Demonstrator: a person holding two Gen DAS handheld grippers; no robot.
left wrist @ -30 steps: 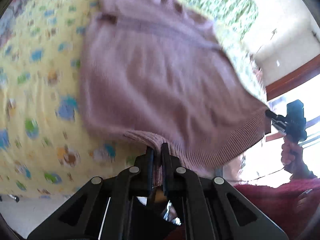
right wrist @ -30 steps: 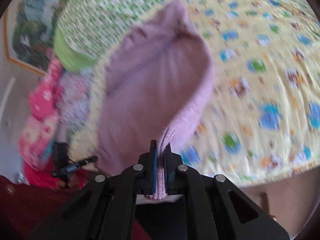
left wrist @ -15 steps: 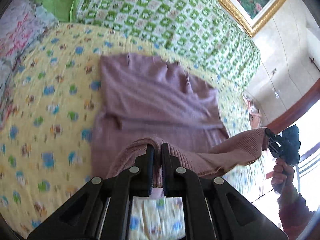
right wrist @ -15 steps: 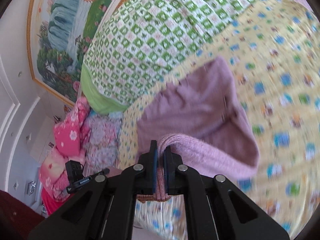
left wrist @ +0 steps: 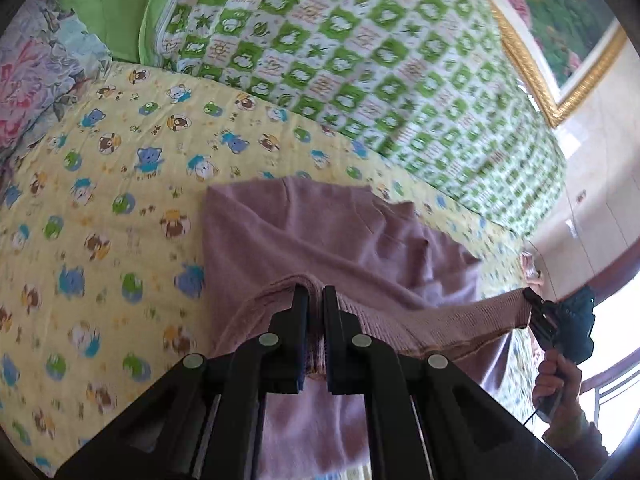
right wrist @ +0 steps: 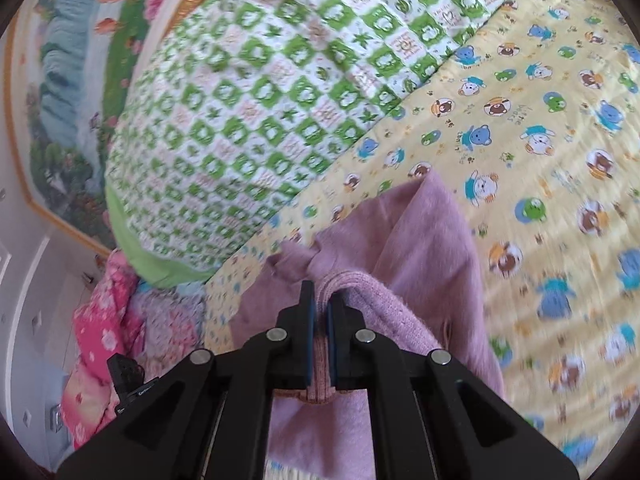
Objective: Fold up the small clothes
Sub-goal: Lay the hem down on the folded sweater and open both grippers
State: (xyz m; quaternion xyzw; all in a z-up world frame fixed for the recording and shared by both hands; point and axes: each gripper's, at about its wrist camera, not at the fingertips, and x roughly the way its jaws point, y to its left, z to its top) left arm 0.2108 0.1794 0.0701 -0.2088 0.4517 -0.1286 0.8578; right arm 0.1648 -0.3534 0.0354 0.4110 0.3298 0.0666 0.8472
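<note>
Two quilts cover the bed; across the yellow one, the purple sweater now lies lower, its hem carried forward over its body. Left gripper and right gripper each pinch that ribbed hem, mid-fold.

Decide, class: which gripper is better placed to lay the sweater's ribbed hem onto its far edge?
Neither alone: left gripper and right gripper each pinch the pink sweater hem, so both likely move together.
</note>
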